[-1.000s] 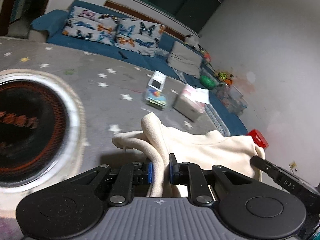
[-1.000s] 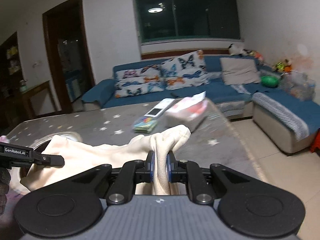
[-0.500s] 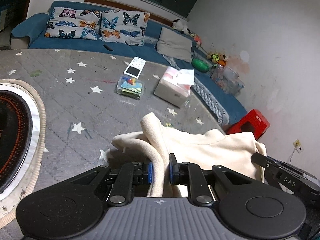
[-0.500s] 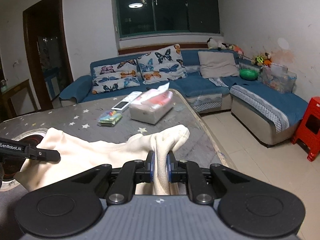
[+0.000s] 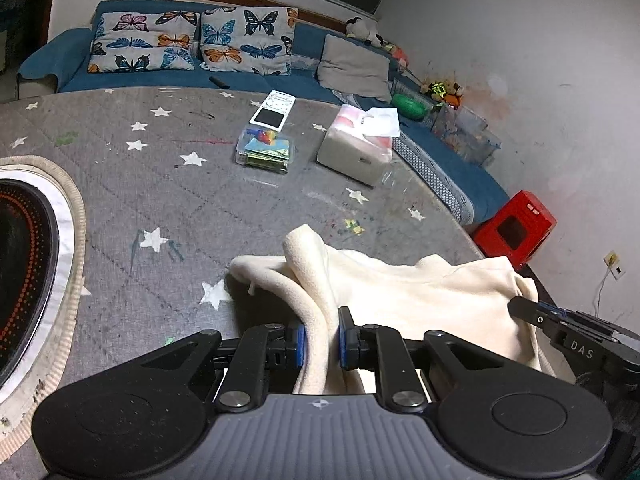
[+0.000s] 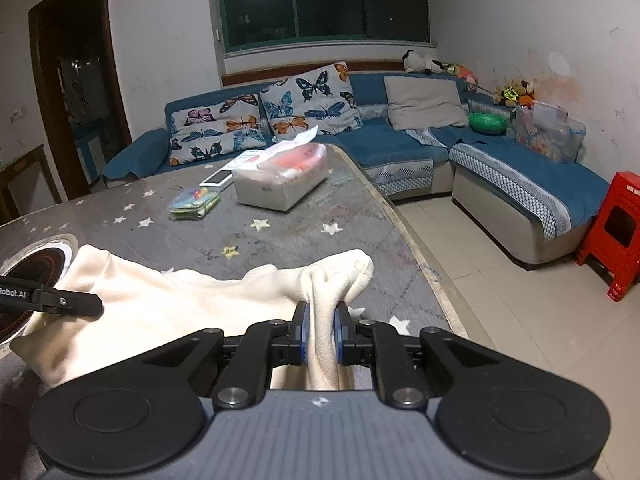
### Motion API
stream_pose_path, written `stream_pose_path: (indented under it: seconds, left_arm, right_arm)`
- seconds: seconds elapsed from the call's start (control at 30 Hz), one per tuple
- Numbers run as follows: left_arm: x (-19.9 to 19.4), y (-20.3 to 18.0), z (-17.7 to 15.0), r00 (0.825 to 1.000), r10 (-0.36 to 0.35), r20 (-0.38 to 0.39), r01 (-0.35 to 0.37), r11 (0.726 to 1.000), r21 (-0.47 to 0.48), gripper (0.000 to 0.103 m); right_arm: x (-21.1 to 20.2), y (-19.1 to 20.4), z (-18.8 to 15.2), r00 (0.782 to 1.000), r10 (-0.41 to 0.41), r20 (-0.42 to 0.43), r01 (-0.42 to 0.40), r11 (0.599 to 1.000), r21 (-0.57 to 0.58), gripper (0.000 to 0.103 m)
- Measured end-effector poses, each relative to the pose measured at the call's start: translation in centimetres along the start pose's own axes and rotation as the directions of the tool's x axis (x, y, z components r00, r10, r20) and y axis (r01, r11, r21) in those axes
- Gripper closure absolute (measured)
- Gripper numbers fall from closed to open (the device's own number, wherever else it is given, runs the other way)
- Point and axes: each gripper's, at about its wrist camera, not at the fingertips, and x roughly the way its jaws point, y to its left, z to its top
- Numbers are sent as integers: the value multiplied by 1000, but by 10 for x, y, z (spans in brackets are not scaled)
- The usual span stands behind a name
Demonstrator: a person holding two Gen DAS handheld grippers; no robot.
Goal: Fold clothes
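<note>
Cream garment (image 5: 404,300) hangs stretched between both claws, over the near edge of the grey star-print table (image 5: 192,200). Left claw (image 5: 320,340) clamped on one bunched corner, right claw (image 6: 320,338) clamped on the other. Long axis runs claw to claw, sideways. Lower part probably hangs below the view. Tissue box (image 5: 356,148) sits well apart.
</note>
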Motion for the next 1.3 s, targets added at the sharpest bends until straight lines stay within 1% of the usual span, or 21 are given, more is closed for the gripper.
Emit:
stream_pose_path:
  seconds: [0.2,0.47,0.57,0.7,0.77,0.83,0.93,0.97,1.0,1.03,1.1,1.2,1.3]
  left_arm:
    - [6,3,-3,1000,20,-17,-20,1000,8,86]
    - [14,5,-1,999,38,-16,-37,999,13,86]
    - [18,6,-2,999,48,-20,-48,999,16,86]
    - [18,7,-4,998,64,-19,-63,998,27,78]
    - [16,6,-4,997,73,-15,-73,997,36,77]
    - [15,5,-4,997,74,-13,-73,997,38,76]
    - [11,3,-6,996,84,-5,-84,995,54,72]
    - [9,2,-7,996,87,-2,-87,994,62,72]
    - [8,2,-8,996,91,0,-90,994,67,69]
    - [7,2,-9,996,93,0,-93,993,68,65]
    - [4,3,-10,995,95,3,-95,993,69,65]
    - [0,3,-11,995,99,9,-99,992,76,61]
    - [-4,1,-15,994,104,20,-106,990,95,59]
  right_arm:
    - [10,-3,-6,1000,-13,-23,13,1000,3,92]
    - [21,-4,-6,999,-29,-33,29,1000,2,92]
    - [27,-4,-7,998,-38,-54,38,999,0,91]
    - [29,-5,-9,997,-48,-69,48,999,2,85]
    - [26,-6,-9,996,-51,-68,52,999,0,84]
    - [21,-5,-10,996,-59,-65,58,998,-8,78]
    - [15,-3,-11,996,-66,-59,66,998,-16,75]
    - [13,-2,-12,996,-65,-56,64,998,-16,74]
    - [10,-2,-12,997,-63,-53,62,998,-17,69]
    - [8,0,-13,997,-61,-49,60,998,-21,66]
    - [2,4,-16,998,-54,-42,52,998,-34,65]
    - [-6,11,-19,999,-31,-40,29,998,-48,56]
    - [-13,20,-23,999,-3,-37,1,998,-59,54]
